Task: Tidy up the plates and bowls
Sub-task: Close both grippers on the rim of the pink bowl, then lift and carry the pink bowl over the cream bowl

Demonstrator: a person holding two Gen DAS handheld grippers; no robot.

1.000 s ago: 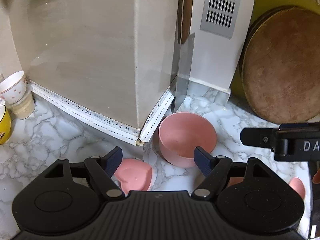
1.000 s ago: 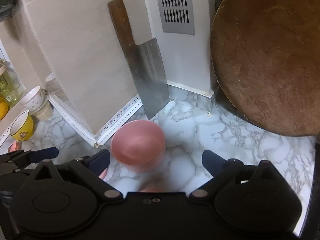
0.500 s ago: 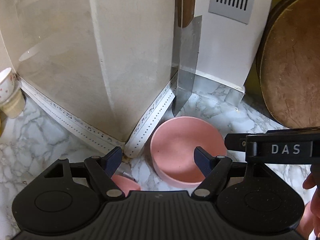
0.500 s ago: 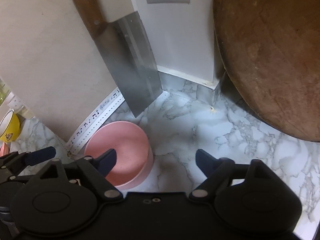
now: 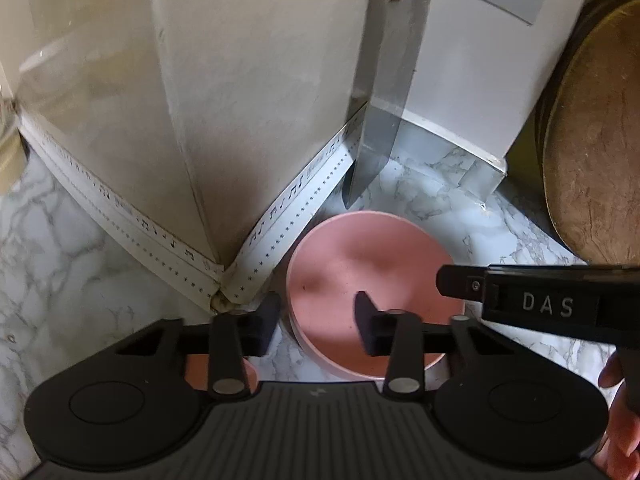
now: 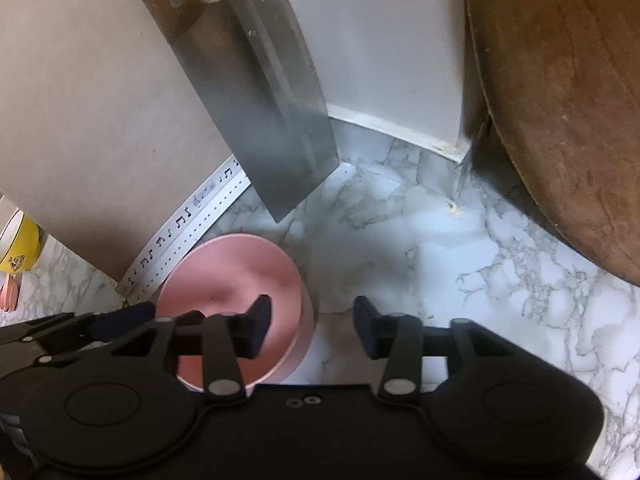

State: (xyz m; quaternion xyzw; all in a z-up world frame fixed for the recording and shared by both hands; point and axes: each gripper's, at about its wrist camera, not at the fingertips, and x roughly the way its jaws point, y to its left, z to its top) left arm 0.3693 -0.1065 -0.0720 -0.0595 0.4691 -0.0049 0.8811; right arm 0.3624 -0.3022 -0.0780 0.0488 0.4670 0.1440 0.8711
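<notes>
- So the main thing here is the round pink plastic-looking bowl (image 5: 370, 276), sitting upright on the grey-veined white marble countertop (image 6: 460, 264), tucked right beside the corner of the beige wall panel with the music-note trim strip (image 5: 280, 216).
- The left gripper (image 5: 316, 322) straddles the bowl's left wall: 1 finger outside, the other inside over the pink floor. Its jaws are closing, with the wall between them, but I can't see the pads pressing on it yet.
- The right gripper (image 6: 312, 326) does the mirror thing on the bowl's right wall, 1 finger inside and 1 out over bare marble. Its jaws are closing too, and there's a clear gap to the outer pad, so no grip yet.
- My guess on why 2 grippers: pinching opposite walls keeps a wide, smooth bowl level when it lifts, instead of it swinging off 1 edge.
- A steel cleaver with a brown wooden handle (image 6: 264, 120) leans blade-down against the wall just behind the bowl. It's close enough that a sloppy lift could clip it.
- A big round wooden chopping board (image 6: 560, 112) stands propped against the wall on the right, well apart from the bowl.
- There's another pink piece (image 5: 196, 372) peeking out under the left gripper's body. Could be a small dish, but it's mostly hidden, so I can't really tell.
- A yellow cup (image 6: 20, 248) sits at the far left edge of the right wrist view.
- Task-wise I'd call this the grab step, with nothing stacked yet.
</notes>
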